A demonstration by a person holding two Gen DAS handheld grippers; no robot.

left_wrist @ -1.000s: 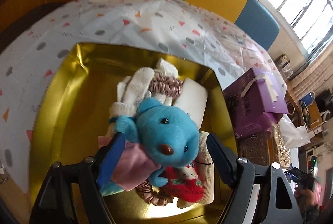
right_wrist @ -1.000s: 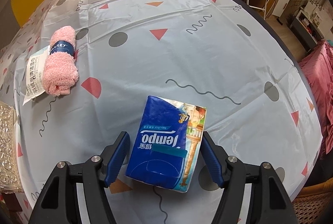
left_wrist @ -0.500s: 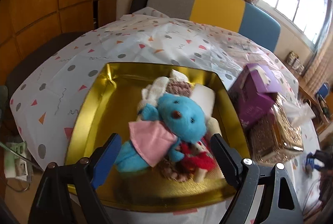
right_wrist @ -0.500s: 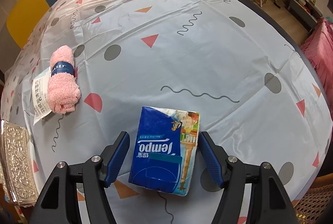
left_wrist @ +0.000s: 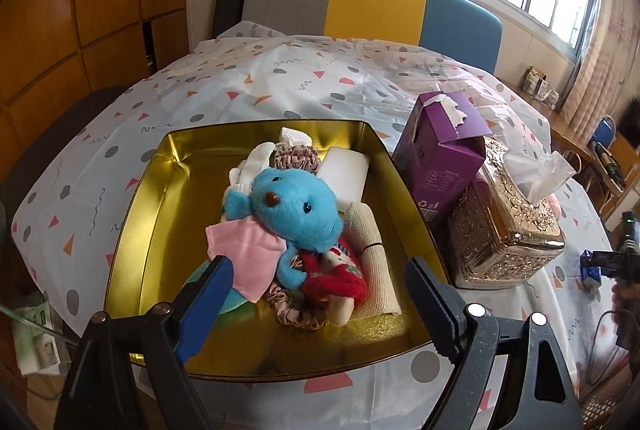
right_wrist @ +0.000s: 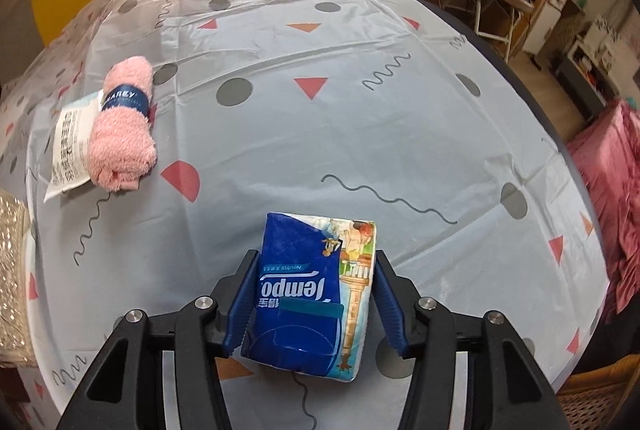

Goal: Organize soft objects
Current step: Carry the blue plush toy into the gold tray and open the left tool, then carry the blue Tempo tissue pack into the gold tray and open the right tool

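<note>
From the left wrist, the left gripper (left_wrist: 316, 282) is seen with its jaws spread wide and nothing between them, above the near edge of a gold tray (left_wrist: 136, 214) on a patterned tablecloth (left_wrist: 248, 86). Piled in the tray are a blue plush (left_wrist: 296, 206) in a pink shirt, a red sock (left_wrist: 340, 276), scrunchies, a white glove and a white sponge (left_wrist: 346, 172). Just right of the tray a purple tissue box (left_wrist: 440, 158) and a gold tissue box (left_wrist: 508, 226) are standing, touching each other. From the right wrist, the right gripper (right_wrist: 314, 300) is seen with its jaws having just been closing; its pads (right_wrist: 242, 300) are pressed on both sides of a blue tissue pack (right_wrist: 316, 286) on the cloth. A rolled pink towel (right_wrist: 124, 130) is lying well apart to the left, with a paper label under it.
</note>
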